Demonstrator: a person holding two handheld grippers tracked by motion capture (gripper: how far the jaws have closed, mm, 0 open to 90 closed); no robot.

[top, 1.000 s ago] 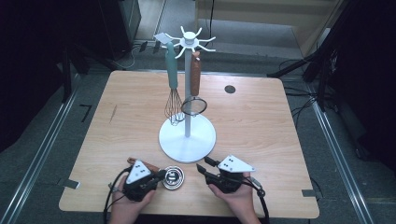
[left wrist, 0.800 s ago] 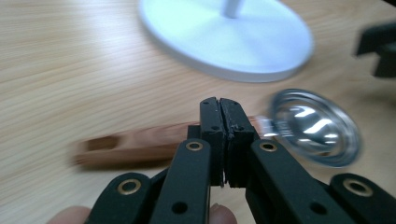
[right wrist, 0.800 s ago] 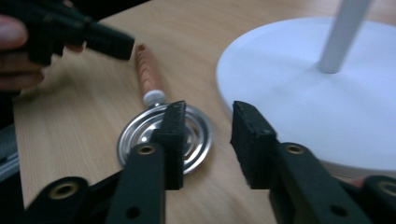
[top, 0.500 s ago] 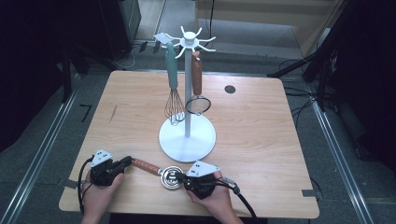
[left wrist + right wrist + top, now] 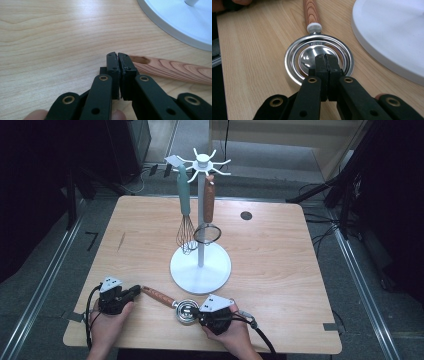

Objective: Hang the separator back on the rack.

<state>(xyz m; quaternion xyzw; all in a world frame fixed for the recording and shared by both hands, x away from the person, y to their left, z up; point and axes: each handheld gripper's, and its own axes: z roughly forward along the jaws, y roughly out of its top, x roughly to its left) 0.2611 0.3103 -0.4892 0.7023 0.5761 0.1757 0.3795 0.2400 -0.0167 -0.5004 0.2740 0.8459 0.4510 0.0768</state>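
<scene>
Shifted left gripper [image 5: 134, 292] beside separator handle [image 5: 159, 296]

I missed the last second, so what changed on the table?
The left tool slid left along the table to the wooden handle's tip, jaws shut. The right tool shifted left and closed at the metal head of the egg separator; whether it grips the rim is unclear. The utensil stand stayed put.

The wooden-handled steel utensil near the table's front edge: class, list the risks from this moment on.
1. The right gripper, jaws shut, rests over the utensil and its smooth round steel head; a push could skid it.
2. The left gripper, jaws shut, sits beside the handle end, not around it, so a lift would likely fail.
3. The white stand base is close; sliding could bump it.
</scene>
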